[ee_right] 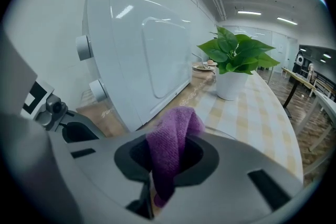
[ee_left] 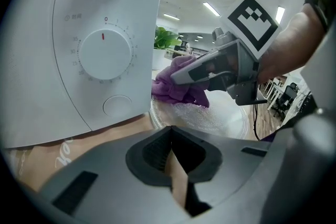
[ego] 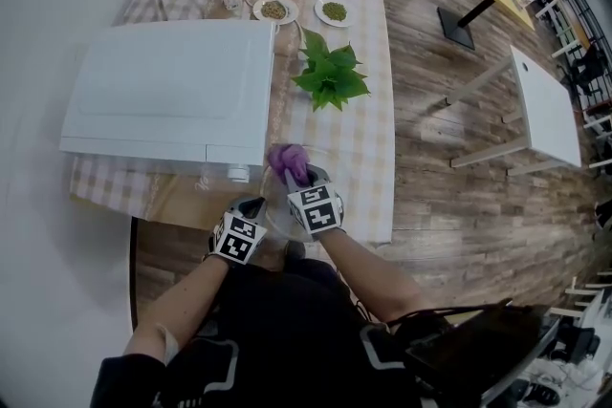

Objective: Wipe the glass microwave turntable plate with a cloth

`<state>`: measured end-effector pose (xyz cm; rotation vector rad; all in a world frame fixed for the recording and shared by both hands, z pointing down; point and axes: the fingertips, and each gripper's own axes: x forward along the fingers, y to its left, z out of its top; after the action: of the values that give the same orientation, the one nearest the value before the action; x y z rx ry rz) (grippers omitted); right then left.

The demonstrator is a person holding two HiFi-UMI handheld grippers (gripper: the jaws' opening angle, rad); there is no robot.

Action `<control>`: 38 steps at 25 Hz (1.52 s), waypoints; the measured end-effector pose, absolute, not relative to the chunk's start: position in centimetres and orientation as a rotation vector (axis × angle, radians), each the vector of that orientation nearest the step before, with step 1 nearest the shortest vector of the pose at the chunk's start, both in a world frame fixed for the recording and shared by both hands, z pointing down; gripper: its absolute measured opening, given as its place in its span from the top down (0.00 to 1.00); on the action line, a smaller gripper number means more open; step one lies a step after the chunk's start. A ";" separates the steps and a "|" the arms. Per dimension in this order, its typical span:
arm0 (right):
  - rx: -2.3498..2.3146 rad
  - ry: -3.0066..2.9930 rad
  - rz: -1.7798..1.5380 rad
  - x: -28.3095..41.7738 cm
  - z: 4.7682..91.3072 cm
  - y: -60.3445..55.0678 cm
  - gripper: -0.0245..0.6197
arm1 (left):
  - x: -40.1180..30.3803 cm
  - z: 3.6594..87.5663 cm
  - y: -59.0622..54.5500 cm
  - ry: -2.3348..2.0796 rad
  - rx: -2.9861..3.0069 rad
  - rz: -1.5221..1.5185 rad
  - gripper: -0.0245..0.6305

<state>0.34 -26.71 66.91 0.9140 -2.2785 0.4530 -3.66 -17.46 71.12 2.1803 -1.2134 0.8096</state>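
Right gripper [ee_right: 160, 181]: jaws clamped on a fold of purple cloth [ee_right: 170, 144], which bunches up out of the jaw throat. Seen from the left gripper view, the cloth [ee_left: 176, 84] is pressed onto the far part of the plate [ee_left: 220, 118], just beside the microwave [ee_left: 79, 34] front.

Left gripper [ee_left: 170, 157]: jaws drawn almost together. The plate's near rim runs in at them, so they look to be pinching that rim. The glass between them is hard to make out.

Head view: both grippers work at the near edge of the surface [ego: 368, 124], in front of the microwave's knob corner. The plate [ego: 277, 205] shows only as a faint clear disc between the left gripper [ego: 256, 210] and the right gripper [ego: 304, 182]. It may overhang the edge, but I cannot tell whether it rests on the surface or is carried.

Handling, as judgement:
- The plate is stiff, fairly heavy for its thickness, smooth and brittle. It would slip in hard jaws and would likely chip or shatter if dropped.
- Hold it at the rim only, with the jaws well over the edge bead. One rim pinch gives long leverage, so a hard wipe on the far side would tend to pivot or tilt it.
- Wiping pressure is best kept light, or the plate backed by the surface.
- The cloth is soft, light and limp. It is gripped at mid-fold, leaving a pad forward of the fingertips, which suits rubbing and keeps hard jaw tips off the glass.
- The textured zone of the glass may drag on the cloth more than the smooth part.
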 end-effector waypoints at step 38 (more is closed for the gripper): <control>1.326 -1.988 0.517 18.5 66.8 -26.8 0.87 | -3.9 71.0 -17.7 -1.223 2.159 0.756 0.95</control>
<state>18.52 -26.82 66.81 1.3260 -1.9880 0.5167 -3.93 -17.73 70.97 2.1588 -1.2226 0.7559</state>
